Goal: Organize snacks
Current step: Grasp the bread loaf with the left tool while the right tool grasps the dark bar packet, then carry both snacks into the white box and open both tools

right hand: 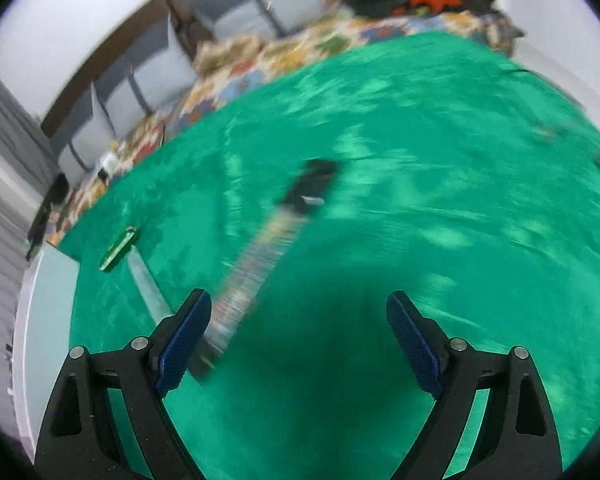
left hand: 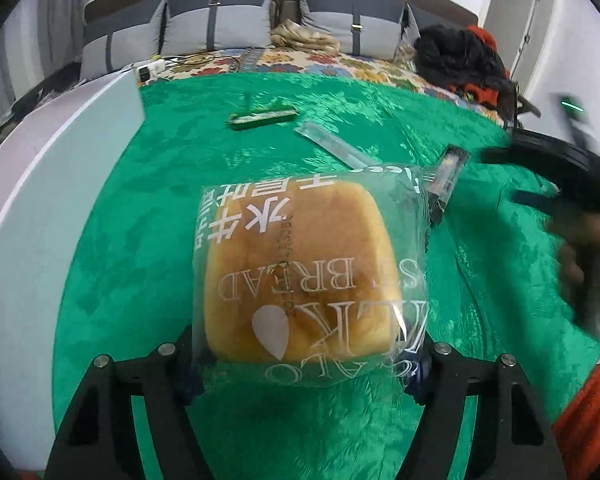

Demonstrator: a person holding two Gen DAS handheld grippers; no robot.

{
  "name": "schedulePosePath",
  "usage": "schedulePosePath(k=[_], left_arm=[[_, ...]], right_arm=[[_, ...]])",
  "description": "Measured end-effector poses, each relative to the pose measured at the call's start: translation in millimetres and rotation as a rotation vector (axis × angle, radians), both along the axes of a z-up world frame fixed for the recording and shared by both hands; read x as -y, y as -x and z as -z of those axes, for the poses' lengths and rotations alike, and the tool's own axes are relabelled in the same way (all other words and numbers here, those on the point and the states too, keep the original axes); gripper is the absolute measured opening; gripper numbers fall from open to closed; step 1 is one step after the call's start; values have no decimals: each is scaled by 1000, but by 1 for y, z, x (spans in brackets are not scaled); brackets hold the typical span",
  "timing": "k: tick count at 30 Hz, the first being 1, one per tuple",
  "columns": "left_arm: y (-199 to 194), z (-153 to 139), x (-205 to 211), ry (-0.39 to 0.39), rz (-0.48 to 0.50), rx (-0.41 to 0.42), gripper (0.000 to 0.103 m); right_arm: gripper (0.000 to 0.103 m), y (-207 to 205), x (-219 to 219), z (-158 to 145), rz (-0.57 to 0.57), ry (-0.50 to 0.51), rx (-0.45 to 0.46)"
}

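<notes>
The left gripper (left hand: 304,364) has its fingers (left hand: 188,376) closed against the near end of a clear-wrapped bread bun (left hand: 300,276), pinching mostly the loose plastic at the bottom edge of the packet while the rest sticks out forward over the green blanket (left hand: 140,240) on the bed. Whether the bun is lifted or resting on the blanket cannot be told from this angle. The hold looks shallow: the film is slick and the loaf's weight sits well ahead of the grip, so it could droop, swing or slide free on a quick move, and a harder squeeze would flatten the soft bread.

The right gripper (right hand: 300,340) is spread wide with nothing between its fingers (right hand: 188,336). In its blurred view a long dark snack stick (right hand: 260,264) lies just beside the left finger, perhaps touching it. If that hand closes from here it may knock the stick aside or catch only one end, leaving it to pivot out.

Further off on the blanket are a flat green packet (left hand: 262,117) and a clear wrapped bar (left hand: 332,145), well apart from the bun. The white box (left hand: 60,200) stands at the blanket's left edge; a carry toward it could clip its rim.
</notes>
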State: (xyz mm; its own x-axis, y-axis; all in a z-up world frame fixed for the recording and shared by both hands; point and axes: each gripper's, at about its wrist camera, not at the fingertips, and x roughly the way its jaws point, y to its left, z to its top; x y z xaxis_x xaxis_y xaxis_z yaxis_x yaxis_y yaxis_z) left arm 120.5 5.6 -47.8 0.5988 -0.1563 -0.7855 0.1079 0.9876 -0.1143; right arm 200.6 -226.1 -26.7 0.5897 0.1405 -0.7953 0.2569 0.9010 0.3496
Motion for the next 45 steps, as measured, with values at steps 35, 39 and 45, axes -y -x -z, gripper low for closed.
schedulePosePath(k=[35, 39, 45], left_arm=[[61, -125, -236, 111, -339, 205, 74], [46, -121, -299, -35, -416, 118, 82], [39, -93, -345, -101, -485, 9, 98]], right_arm=[[14, 32, -234, -162, -619, -402, 295], [14, 29, -351, -170, -773, -414, 258], [70, 18, -458, -136, -831, -387, 143]])
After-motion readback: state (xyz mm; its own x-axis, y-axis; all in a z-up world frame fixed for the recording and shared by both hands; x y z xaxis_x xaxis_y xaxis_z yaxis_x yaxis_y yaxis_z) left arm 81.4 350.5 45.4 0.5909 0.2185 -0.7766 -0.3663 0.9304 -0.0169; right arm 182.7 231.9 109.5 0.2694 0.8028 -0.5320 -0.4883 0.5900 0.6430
